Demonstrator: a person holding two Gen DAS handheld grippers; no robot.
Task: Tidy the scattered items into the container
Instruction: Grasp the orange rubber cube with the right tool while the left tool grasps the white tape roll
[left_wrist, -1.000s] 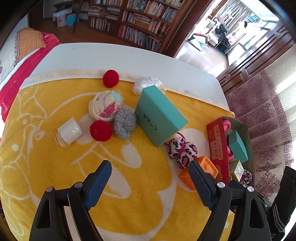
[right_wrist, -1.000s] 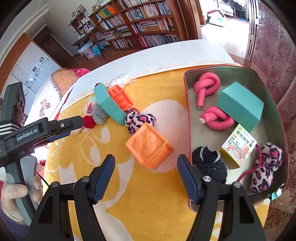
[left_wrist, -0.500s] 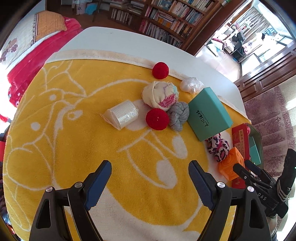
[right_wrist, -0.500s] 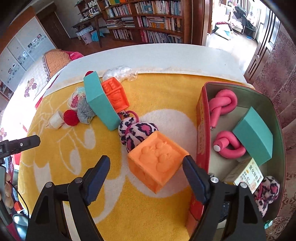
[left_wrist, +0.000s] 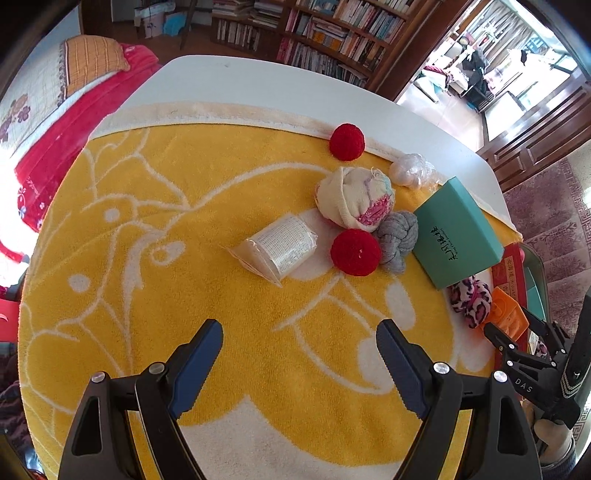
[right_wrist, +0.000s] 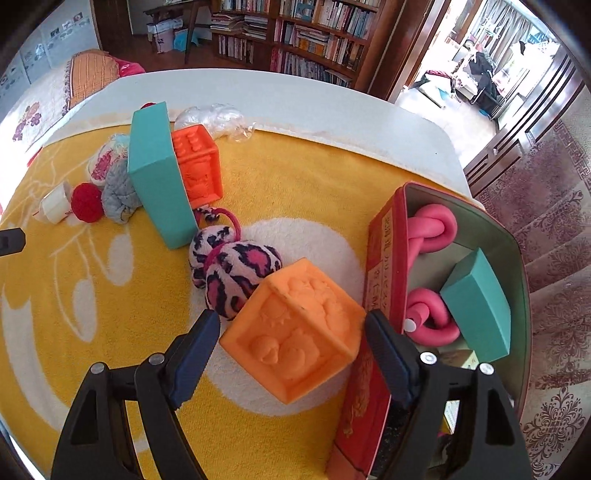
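Note:
An orange foam cube (right_wrist: 291, 332) sits on the yellow blanket right beside the red tin container (right_wrist: 384, 266). My right gripper (right_wrist: 291, 318) is open and straddles the cube, one finger close to each side, neither clearly pressing. In the tin lie two pink knots (right_wrist: 432, 229), a teal block (right_wrist: 476, 306) and small boxes. My left gripper (left_wrist: 299, 332) hangs open over bare blanket, nothing between its fingers. Beyond it lie a wrapped white roll (left_wrist: 280, 245), a red ball (left_wrist: 355, 252), a grey knot (left_wrist: 399, 236), a cream sock ball (left_wrist: 354, 201) and a teal box (left_wrist: 458, 238).
A leopard plush (right_wrist: 232, 273) touches the cube's far-left side. Behind it stand the teal box (right_wrist: 159, 181) and a red-orange cube (right_wrist: 197, 166). A second red ball (left_wrist: 346, 142) and a clear plastic bag (left_wrist: 410, 170) lie by the blanket's far edge. White table rim beyond.
My right gripper turned, sank and closed in on the orange cube, which now lies between its slightly wider fingers. The left gripper drifted left, away from the tin; the items sit further right in its view.

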